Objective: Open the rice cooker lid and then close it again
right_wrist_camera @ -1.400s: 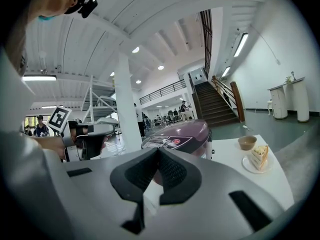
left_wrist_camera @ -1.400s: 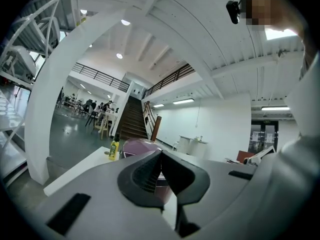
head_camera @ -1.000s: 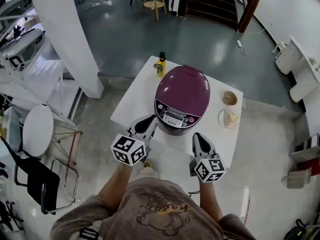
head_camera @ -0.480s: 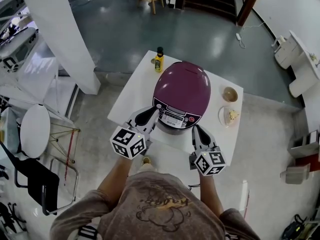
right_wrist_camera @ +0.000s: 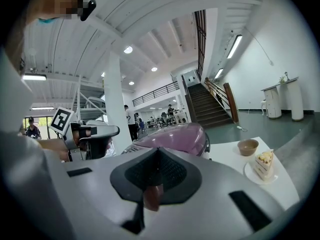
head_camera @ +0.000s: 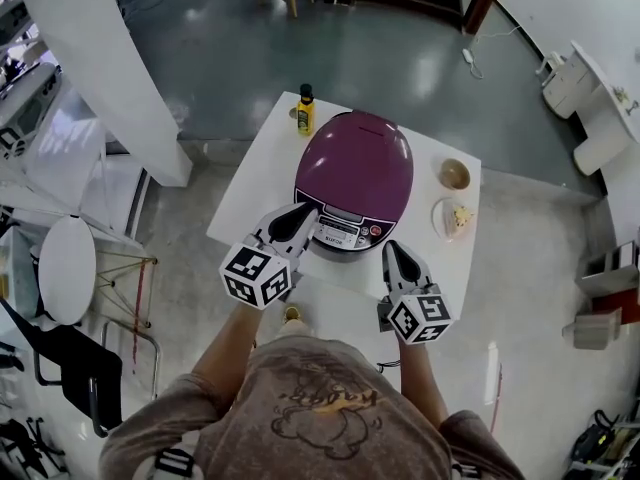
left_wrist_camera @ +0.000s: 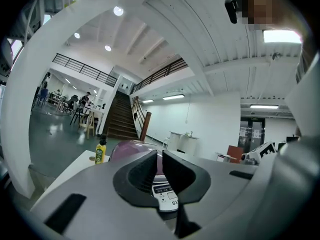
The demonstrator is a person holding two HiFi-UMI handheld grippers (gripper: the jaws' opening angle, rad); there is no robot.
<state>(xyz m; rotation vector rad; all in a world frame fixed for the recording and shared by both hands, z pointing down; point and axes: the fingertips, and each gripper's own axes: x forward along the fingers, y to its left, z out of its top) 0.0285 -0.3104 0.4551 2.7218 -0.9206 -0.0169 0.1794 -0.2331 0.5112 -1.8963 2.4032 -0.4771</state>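
While the person is holding both tongs near the front edge of the white bench point(head_camera: 245, 203), the containers are sitting around the rice cooker point(head_camera: 352, 173), which is standing in the middle of that bench. At about 2 o'clock from the cooker a small brown bowl point(head_camera: 455, 174) is resting; what is in it cannot be made out. At about 3 o'clock a white plate point(head_camera: 437, 224) is carrying a slice of cake point(head_camera: 460, 215). At 11 o'clock, by the far corner, a yellow bottle point(head_camera: 305, 113) with a dark cap is standing upright. The cooker's own lid is lying fully down, so its inside is hidden. The lid is showing as a glossy plum-purple dome, and a pale control panel point(head_camera: 342, 233) with a small display and a red button is facing the person at 6 o'clock. The left tongs point(head_camera: 300, 216) are pointing at the cooker from 7 o'clock, just beside the panel's left end; whether they are touching it cannot be told. Their jaws are standing a narrow slit apart with nothing gripped, the panel showing through the gap. The right tongs point(head_camera: 392, 253) are waiting at 5 o'clock, near the cooker's base, jaws pressed together and holding nothing.
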